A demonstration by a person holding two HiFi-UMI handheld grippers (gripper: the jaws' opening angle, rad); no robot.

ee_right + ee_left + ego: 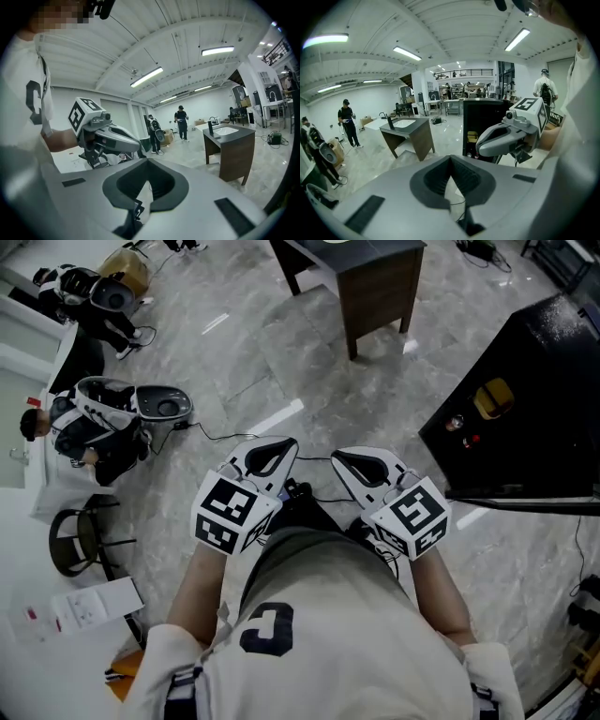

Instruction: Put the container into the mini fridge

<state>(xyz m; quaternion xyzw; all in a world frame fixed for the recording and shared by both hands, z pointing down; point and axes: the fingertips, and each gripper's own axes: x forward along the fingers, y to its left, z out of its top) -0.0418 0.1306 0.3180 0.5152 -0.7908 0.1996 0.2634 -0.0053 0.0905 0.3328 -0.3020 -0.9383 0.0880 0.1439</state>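
Observation:
The black mini fridge (525, 418) stands on the floor at the right with its front open. A yellow container (494, 397) sits inside it, and the same yellow container (472, 137) shows in the left gripper view. My left gripper (289, 442) and right gripper (337, 457) are held side by side in front of my chest, well away from the fridge. Both are shut with nothing between their jaws. The left gripper (450, 158) points toward the fridge (483, 126). The right gripper (146, 160) points toward a dark table (232, 145).
A dark wooden table (375, 287) stands ahead on the grey marble floor. Bags, a helmet-like device (159, 404) and a cable lie at the left, near a white table edge (19, 456) and a stool (80, 540). People stand in the distance (181, 123).

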